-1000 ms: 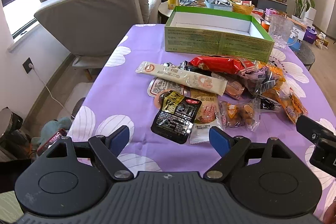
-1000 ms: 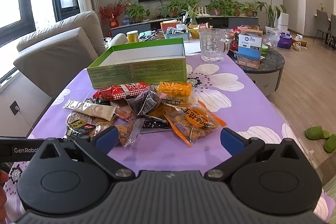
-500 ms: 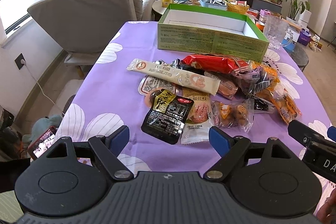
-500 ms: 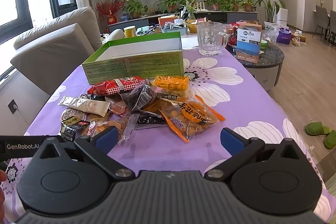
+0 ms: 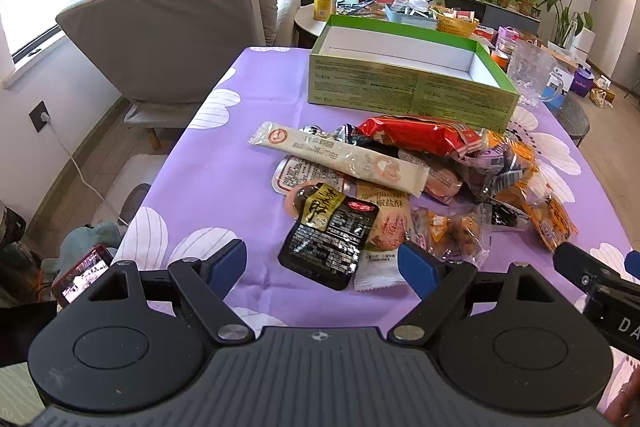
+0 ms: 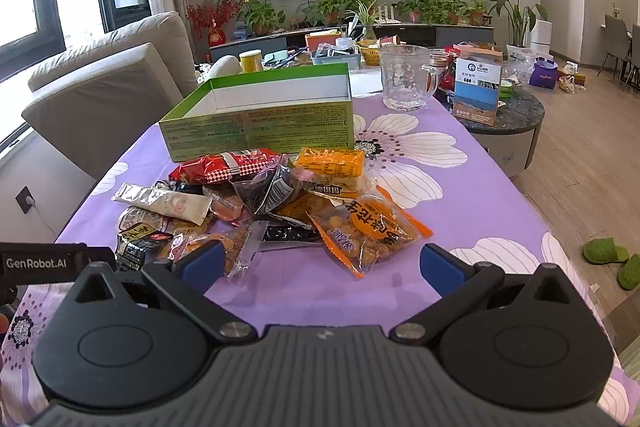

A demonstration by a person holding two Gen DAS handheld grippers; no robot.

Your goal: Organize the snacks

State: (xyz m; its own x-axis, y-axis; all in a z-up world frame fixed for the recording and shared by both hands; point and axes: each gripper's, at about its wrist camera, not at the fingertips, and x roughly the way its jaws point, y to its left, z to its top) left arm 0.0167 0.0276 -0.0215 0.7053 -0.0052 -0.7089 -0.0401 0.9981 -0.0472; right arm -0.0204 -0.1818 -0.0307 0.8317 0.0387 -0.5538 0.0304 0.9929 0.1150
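Two hand-held grippers are in view, both hovering at the near edge of the table over the purple floral tablecloth (image 5: 224, 179). The left gripper (image 5: 322, 265) has its two blue-padded jaws spread wide apart and holds nothing; the near end of one black foil snack packet (image 5: 330, 241) lies on the cloth between and just beyond the pads. The right gripper (image 6: 320, 263) is likewise spread wide and holds nothing; its pads flank the near edge of the snack pile (image 6: 280, 203) without visible contact. The pile sits in the middle of the table, in a loose overlapping heap between the grippers and the box. Countable items on top include one long cream-coloured packet (image 5: 340, 157), one red packet (image 5: 416, 135), one orange packet of coated peanuts (image 6: 366, 231), one yellow-orange packet (image 6: 332, 167), and one clear packet of small brown pieces (image 5: 450, 231); the remaining packets overlap too much for an exact total. One open green cardboard box (image 5: 408, 95) with a white interior stands beyond the pile, just beside the red packet. One clear glass mug (image 6: 404, 77) stands at the far right of the box. One beige recliner (image 5: 172, 23) stands to the left of the table.
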